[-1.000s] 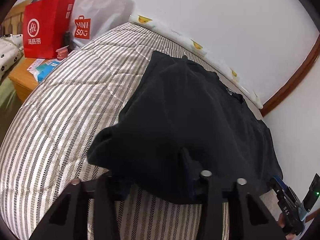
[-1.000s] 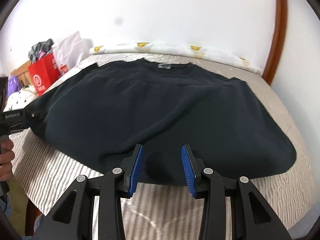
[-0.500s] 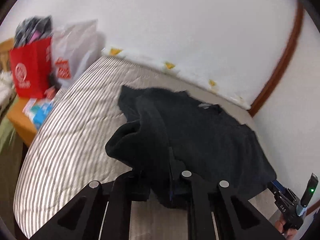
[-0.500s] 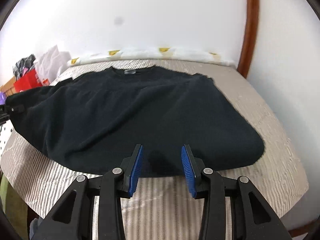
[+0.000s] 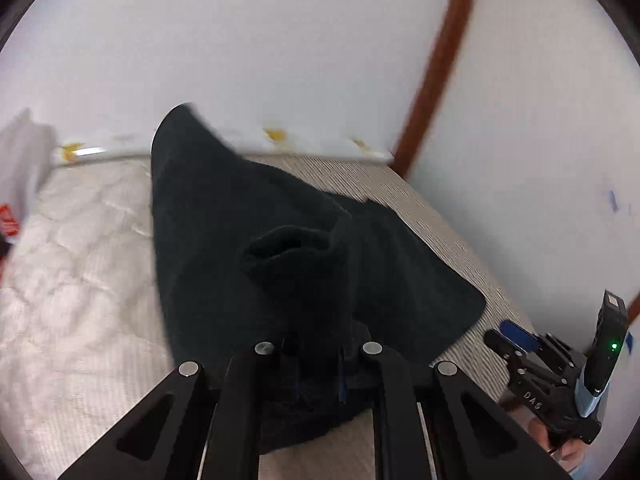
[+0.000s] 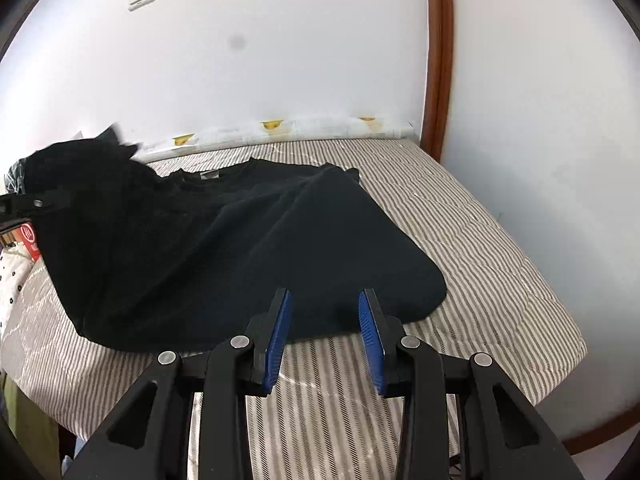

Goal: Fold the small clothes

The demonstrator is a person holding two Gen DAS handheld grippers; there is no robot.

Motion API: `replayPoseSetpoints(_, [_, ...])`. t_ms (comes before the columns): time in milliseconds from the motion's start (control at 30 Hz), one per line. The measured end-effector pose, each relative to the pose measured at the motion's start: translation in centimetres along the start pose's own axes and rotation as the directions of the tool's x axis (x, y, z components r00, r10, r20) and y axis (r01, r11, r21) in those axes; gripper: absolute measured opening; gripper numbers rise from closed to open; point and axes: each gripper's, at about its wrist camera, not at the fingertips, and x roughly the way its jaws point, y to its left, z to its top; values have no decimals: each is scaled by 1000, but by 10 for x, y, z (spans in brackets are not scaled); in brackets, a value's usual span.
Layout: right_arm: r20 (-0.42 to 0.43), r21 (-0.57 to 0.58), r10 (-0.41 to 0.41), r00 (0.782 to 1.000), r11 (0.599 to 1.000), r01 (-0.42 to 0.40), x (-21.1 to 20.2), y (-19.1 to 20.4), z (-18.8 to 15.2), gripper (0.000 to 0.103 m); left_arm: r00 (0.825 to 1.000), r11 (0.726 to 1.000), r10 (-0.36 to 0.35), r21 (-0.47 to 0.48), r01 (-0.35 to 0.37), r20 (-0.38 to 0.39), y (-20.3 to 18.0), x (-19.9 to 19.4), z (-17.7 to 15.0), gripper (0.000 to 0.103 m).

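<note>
The left gripper (image 5: 316, 364) is clamped on a raised sleeve of the black shirt (image 6: 248, 248), which hides its fingers, while the right gripper (image 6: 325, 340), jaws closing on nothing, hovers at the hem on the striped bed (image 6: 480, 248) by the wall (image 6: 280, 48).

Left gripper (image 5: 316, 364) is clamped tight on a bunch of the black shirt (image 5: 256, 216), fingers angled down, with the cloth draped up and over them so the pads are pretty much buried. Right gripper (image 6: 326, 336) also points down at the near edge, blue pads (image 6: 276, 340) apart and closing in, nothing pinched between them. From the left cam you can spot the right one off at the right edge, a bit of the person's hand (image 5: 568, 446) wrapped round its handle.
</note>
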Motion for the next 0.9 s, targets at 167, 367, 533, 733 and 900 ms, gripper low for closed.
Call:
replayPoseSetpoints(167, [-18, -35, 6, 1000, 999, -7, 2, 0, -7, 35, 994, 999, -36, -2, 36, -101, -8, 32, -12, 12])
replayPoseSetpoints(367, [-39, 1, 83, 996, 997, -83, 4, 3, 0, 47, 993, 996, -38, 79, 47, -115, -9, 18, -15, 21])
replayPoseSetpoints(533, [-42, 25, 203, 978, 979, -203, 4, 25, 16, 70, 998, 994, -23, 106, 30, -63, 13, -15, -25, 60])
replayPoseSetpoints(733, [-54, 18, 307, 950, 952, -306, 7, 72, 27, 76, 997, 1000, 20, 3, -20, -73, 70, -29, -58, 61])
replayPoseSetpoints(900, [-90, 42, 359, 929, 933, -357, 29, 102, 32, 76, 994, 999, -12, -47, 7, -105, 94, -28, -84, 62])
